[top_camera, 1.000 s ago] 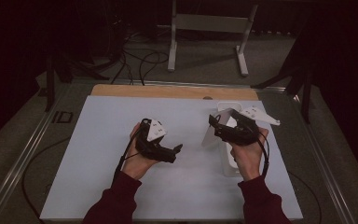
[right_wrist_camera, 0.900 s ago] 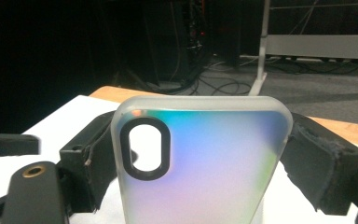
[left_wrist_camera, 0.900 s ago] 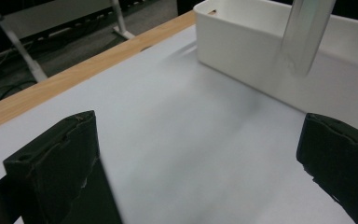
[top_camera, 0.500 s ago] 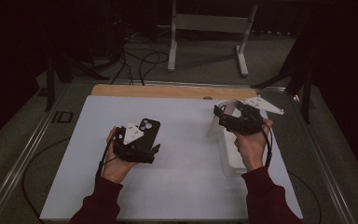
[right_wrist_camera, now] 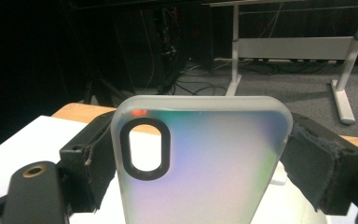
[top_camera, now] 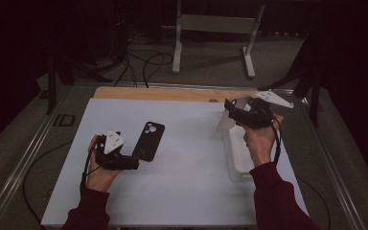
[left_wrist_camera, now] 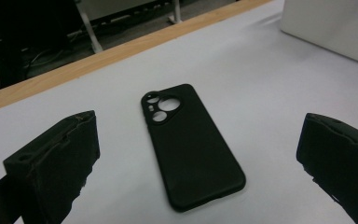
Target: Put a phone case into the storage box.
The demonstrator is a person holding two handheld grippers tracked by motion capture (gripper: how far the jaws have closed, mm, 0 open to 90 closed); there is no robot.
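Black padded jaws of the left gripper (top_camera: 133,163) stand wide apart with nothing between them, held low over the white table top (top_camera: 187,191), and just ahead of them a black phone case (left_wrist_camera: 191,144) lies flat on its face, camera cut-outs toward the table's far wooden edge (top_camera: 172,93). On the other side, the right gripper (top_camera: 231,111) is clamped on the two long edges of a frosted translucent phone case (right_wrist_camera: 200,163), holding it lifted above the far end of a white tray (top_camera: 237,158) by the table's right edge.
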